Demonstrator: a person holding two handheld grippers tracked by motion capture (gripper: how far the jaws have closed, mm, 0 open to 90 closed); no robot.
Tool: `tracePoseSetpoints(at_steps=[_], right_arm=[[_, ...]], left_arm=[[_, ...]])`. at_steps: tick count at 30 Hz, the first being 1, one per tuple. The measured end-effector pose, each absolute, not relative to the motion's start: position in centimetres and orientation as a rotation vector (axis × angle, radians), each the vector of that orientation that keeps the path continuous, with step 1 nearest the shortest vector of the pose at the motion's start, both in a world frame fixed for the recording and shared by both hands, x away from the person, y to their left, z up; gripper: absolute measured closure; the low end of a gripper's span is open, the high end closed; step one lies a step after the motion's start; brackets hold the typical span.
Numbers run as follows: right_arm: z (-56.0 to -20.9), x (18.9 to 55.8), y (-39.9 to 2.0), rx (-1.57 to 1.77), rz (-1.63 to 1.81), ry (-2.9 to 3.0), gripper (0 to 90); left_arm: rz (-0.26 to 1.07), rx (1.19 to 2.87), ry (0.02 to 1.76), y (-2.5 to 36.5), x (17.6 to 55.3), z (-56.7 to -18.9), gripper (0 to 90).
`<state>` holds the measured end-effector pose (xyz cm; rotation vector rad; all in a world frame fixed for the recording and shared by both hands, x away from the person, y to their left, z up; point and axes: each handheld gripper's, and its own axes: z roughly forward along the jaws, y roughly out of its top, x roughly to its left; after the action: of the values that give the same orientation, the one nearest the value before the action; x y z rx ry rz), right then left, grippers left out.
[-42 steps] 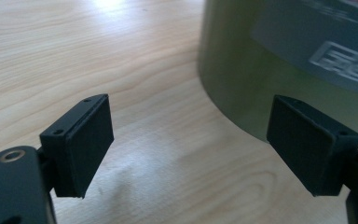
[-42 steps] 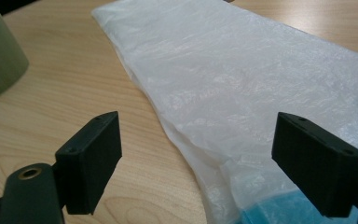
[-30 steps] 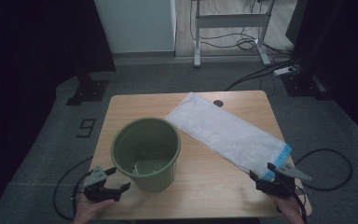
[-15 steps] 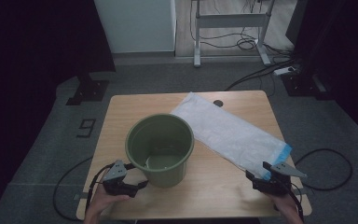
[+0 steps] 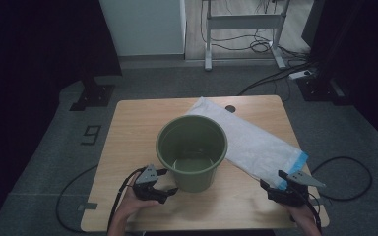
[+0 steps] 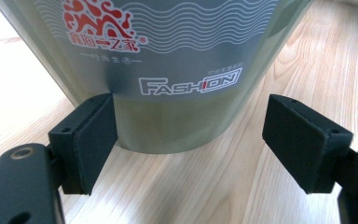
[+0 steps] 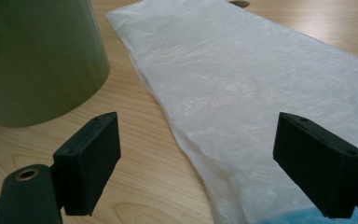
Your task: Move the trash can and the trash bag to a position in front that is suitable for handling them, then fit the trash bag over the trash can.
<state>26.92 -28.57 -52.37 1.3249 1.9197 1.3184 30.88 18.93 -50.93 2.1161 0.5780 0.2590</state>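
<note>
In the high view, a round olive-green plastic bucket (image 5: 192, 152) stands upright near the middle of a light wooden table (image 5: 128, 147), its open mouth facing up. Behind it and to its right a long white translucent plastic bag with a blue end (image 5: 248, 142) lies flat on the tabletop, running diagonally from the far middle toward the near right corner. The left gripper (image 5: 170, 191) sits at the bucket's near left base, held in a hand (image 5: 133, 202). The right gripper (image 5: 273, 183) rests near the bag's blue end, at the near right corner.

In the left gripper view, the left gripper's jaws are spread wide, one black pad (image 6: 95, 140) touching or just beside the bucket's lower wall (the wall carries red and white printed lettering) and the other standing apart from it.

In the right gripper view, the right gripper's jaws gape wide above the bag's near edge, clasping nothing; the bucket stands to the left, just beside the bag.
</note>
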Motion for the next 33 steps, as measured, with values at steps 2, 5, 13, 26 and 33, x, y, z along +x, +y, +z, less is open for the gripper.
tracePoseSetpoints(at_steps=[2,5,13,26,33], right_arm=[[-52.3,26.8,-29.0,1.337,1.322,1.903,14.6],[-52.3,26.9,-29.0,1.344,1.318,1.889,14.5],[-51.7,28.1,-27.4,1.329,1.269,1.878,14.7],[-52.4,34.3,-22.9,1.355,1.138,1.999,15.2],[-52.5,37.6,-19.9,1.344,1.085,2.079,16.2]], left_arm=[[0.258,2.116,0.569,18.3,30.8,-50.9,17.8],[0.282,2.12,0.58,18.7,30.5,-50.7,17.9],[0.359,2.13,0.645,21.0,29.7,-50.1,17.6],[0.301,2.092,0.755,21.8,31.2,-50.4,17.8],[0.3,2.1,0.778,21.8,31.3,-50.7,17.8]])
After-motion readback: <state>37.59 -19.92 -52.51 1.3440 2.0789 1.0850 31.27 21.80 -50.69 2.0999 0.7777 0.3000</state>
